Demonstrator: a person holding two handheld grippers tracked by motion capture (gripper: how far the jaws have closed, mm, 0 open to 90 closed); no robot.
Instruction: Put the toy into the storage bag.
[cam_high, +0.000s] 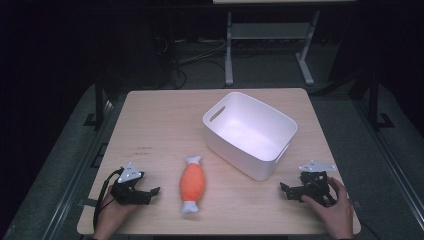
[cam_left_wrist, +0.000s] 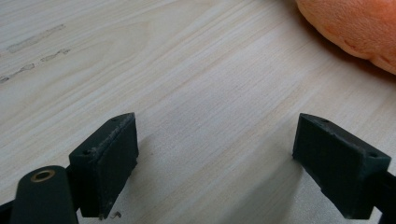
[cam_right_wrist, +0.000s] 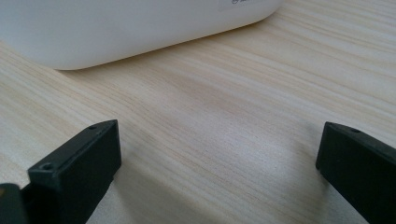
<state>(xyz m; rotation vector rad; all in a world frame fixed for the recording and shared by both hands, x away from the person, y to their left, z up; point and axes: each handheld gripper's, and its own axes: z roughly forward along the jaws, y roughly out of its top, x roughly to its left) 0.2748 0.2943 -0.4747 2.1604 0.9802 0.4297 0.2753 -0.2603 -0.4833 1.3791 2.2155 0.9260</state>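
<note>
I am looking down at a light wood table (cam_high: 165, 125) sitting in a dark room. A white tub (cam_high: 248, 134) is standing on the far right part of it, turned a little, with nothing inside. In the right gripper view I am seeing its white side (cam_right_wrist: 116, 28) close ahead.

An orange toy shaped like a drumstick (cam_high: 192, 184), with white ends, is lying flat near the front edge, between my two tools. It is just left of the tub and not touching it. In the left gripper view its fuzzy orange side (cam_left_wrist: 355, 25) is peeking in at the top right.

My left hand (cam_high: 112, 212) is coming in at the bottom left, wrapped around the left gripper (cam_high: 150, 192), which is resting low on the wood and pointing right at the toy. Its jaws are spread wide with bare wood between them.

My right hand (cam_high: 332, 207) is resting at the bottom right, holding the right gripper (cam_high: 286, 190), which is pointing left. Its jaws are spread wide too, holding nothing.
</note>
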